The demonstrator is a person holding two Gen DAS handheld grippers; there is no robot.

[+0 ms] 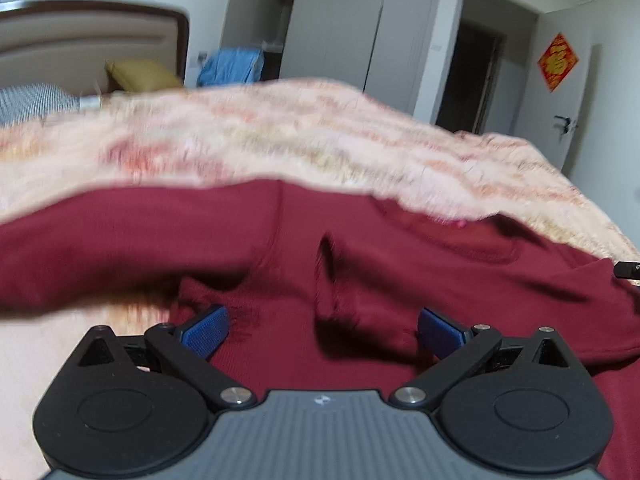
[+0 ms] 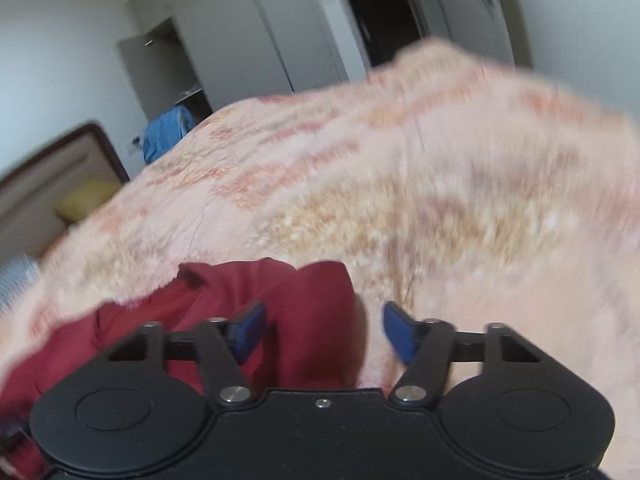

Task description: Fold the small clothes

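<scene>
The dark red garment (image 1: 360,248) lies spread on the pink patterned blanket (image 1: 280,136), and everything is placed from it. Beyond its far edge the blanket runs bare and flat toward the headboard (image 1: 80,40), so a gripper could pass there; only the yellow pillow (image 1: 140,74) and a grey patterned cushion (image 1: 32,100) stand at that far end. On the garment a raised fold (image 1: 332,280) stands between the left gripper (image 1: 320,332) fingers, while beside the garment's right edge, under the right gripper (image 2: 324,330), the blanket (image 2: 480,220) is bare.
</scene>
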